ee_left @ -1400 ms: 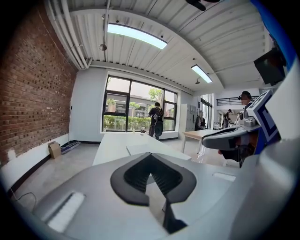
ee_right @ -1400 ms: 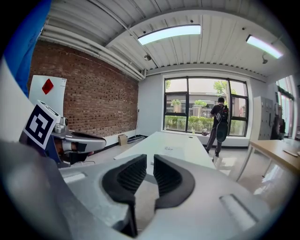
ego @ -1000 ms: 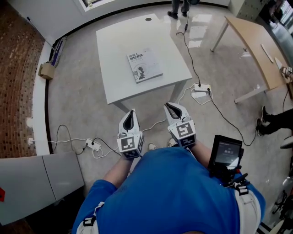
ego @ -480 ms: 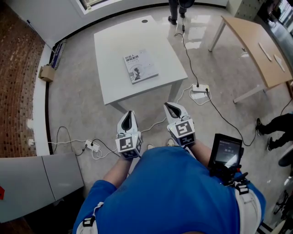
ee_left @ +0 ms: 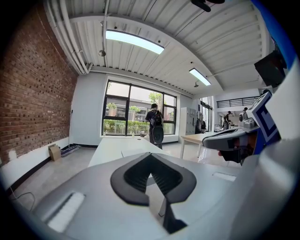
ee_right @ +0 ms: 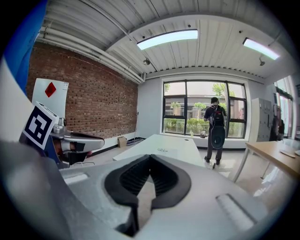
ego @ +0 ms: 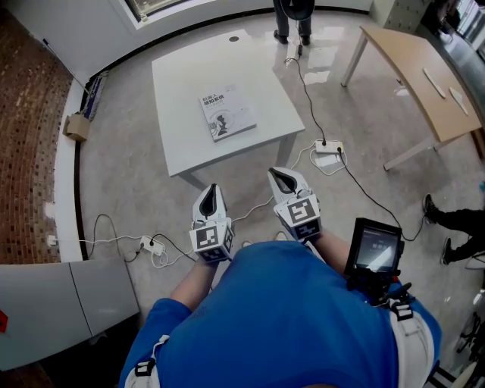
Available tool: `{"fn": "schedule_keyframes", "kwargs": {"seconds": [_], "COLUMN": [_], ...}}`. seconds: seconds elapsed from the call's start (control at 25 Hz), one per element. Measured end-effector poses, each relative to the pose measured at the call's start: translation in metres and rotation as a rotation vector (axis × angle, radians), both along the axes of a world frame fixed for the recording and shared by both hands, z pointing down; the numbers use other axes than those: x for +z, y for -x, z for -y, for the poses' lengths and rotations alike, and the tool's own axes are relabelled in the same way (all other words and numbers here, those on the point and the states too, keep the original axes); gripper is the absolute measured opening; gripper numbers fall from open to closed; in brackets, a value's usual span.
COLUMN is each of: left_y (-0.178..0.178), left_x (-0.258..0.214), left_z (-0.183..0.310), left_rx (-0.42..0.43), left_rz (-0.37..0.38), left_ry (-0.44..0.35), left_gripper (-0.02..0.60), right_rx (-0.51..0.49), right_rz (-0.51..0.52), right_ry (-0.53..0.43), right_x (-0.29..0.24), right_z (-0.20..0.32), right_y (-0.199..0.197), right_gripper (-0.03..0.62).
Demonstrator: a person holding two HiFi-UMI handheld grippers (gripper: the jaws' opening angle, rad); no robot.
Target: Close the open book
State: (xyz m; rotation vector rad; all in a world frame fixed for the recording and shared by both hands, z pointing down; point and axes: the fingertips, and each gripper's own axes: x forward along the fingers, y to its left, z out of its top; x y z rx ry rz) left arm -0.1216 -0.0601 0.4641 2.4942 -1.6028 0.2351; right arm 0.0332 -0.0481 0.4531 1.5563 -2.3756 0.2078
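A book (ego: 226,112) lies closed, cover up, on the white square table (ego: 186,72). It shows as a faint flat shape (ee_right: 164,151) on the tabletop in the right gripper view. Both grippers are held close to my body over the floor, well short of the table's near edge. The left gripper (ego: 211,189) has its jaws together with nothing between them, and its dark pads meet at the tip (ee_left: 150,157). The right gripper (ego: 280,176) is likewise shut and empty (ee_right: 149,159). In the left gripper view the right gripper's body (ee_left: 234,138) stands alongside.
A person (ego: 292,15) stands at the table's far side. Power strips (ego: 327,147) (ego: 149,244) and cables lie on the floor before the table. A wooden table (ego: 424,76) stands at right, another person's legs (ego: 455,220) near it. A grey cabinet (ego: 68,303) is at lower left.
In the head view the table and book have slid up and to the left, looking a little farther off. Both grippers stay side by side by my body. The person at right has shifted.
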Motion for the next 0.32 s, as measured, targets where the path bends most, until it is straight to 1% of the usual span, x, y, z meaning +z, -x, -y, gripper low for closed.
{"fn": "schedule_keyframes", "kwargs": {"seconds": [0.32], "left_y": [-0.0082], "left_x": [-0.0049], "left_z": [-0.0045], "left_rx": [0.005], "left_rz": [0.001], "left_ry": [0.007], "left_gripper": [0.006], "right_rx": [-0.005], "right_rz": [-0.001], "right_ry": [0.005], "right_x": [0.0066], "right_z": [-0.0055], "right_y": [-0.0071], "right_gripper": [0.003]}}
